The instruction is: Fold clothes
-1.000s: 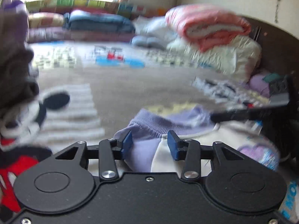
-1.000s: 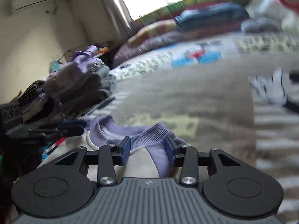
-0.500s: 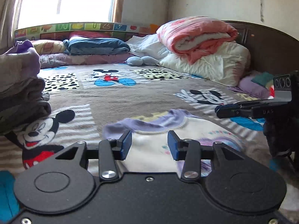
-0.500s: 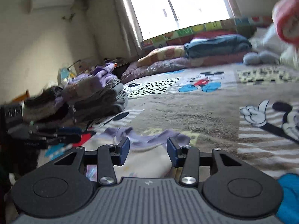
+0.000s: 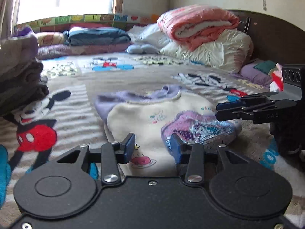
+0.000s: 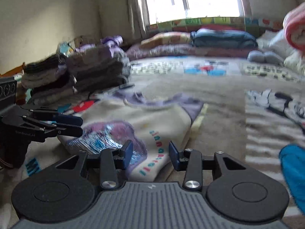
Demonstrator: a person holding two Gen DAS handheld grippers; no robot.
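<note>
Both grippers have backed off the cream sweater (image 5: 144, 118), now flat on the bedspread (image 5: 118, 80). Left view: left gripper (image 5: 152, 148) low, jaws apart, empty. Right view: right gripper (image 6: 150, 153) closing on nothing; stacked clothes (image 6: 95, 72) blurred.

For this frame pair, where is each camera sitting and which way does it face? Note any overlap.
Left wrist: sits behind the left gripper, looking across the bed at the cream and purple sweater, with the headboard at right; the right gripper enters from the right.
Right wrist: sits behind the right gripper, facing the window and folded stack; the left gripper enters from the left.
Shared: sweater, both grippers, far bedding.
</note>
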